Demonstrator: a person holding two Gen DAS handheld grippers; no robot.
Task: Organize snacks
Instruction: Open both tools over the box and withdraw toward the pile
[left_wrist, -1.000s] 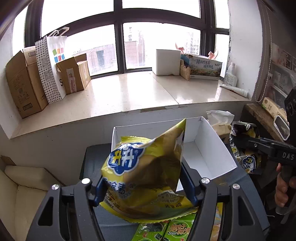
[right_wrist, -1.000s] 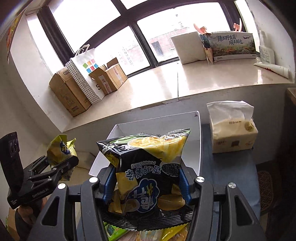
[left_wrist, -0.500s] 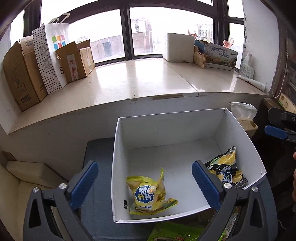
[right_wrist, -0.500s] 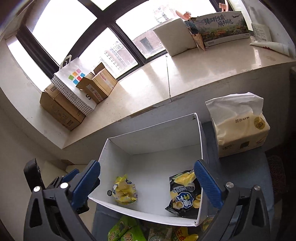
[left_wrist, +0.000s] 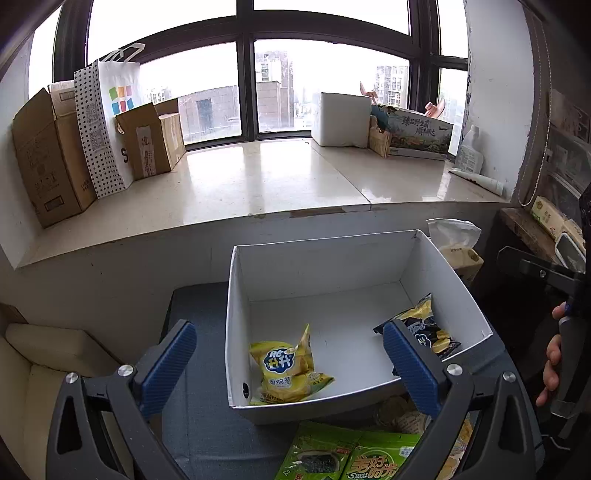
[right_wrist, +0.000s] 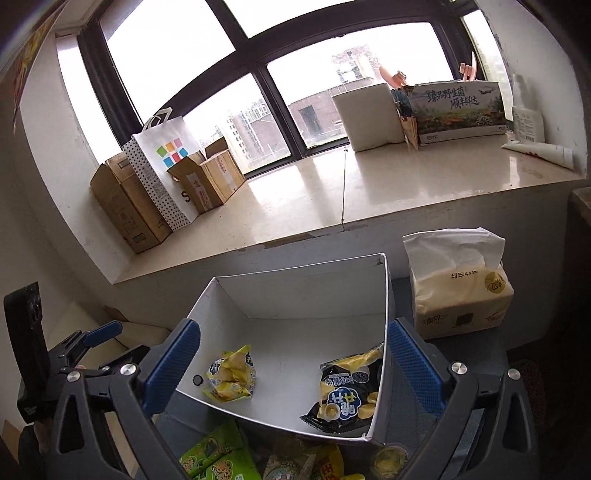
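Observation:
A white open box (left_wrist: 325, 258) (right_wrist: 295, 291) stands on a dark mat below the window sill. Inside it lie a yellow snack bag (left_wrist: 286, 369) (right_wrist: 232, 373) near the front left and a black-and-yellow chip bag (left_wrist: 424, 328) (right_wrist: 347, 391) at the right. My left gripper (left_wrist: 291, 365) hangs wide open over the box's front, with nothing between its blue pads. The right gripper (right_wrist: 291, 365) is open too and holds nothing. Green seaweed packs (left_wrist: 351, 458) (right_wrist: 218, 461) and other snacks lie in front of the box.
A tissue pack (right_wrist: 458, 291) stands right of the box. On the sill are cardboard boxes (left_wrist: 44, 162), a dotted paper bag (left_wrist: 107, 125), a white block (left_wrist: 343, 118) and a printed carton (left_wrist: 417, 136). A cream cushion (left_wrist: 44, 369) lies at left. A hand (left_wrist: 554, 354) grips the right tool's handle.
A second ago each gripper held a bag over the box. Both jaws have since opened wide, and the yellow bag and the black-and-yellow bag now lie on the box floor.

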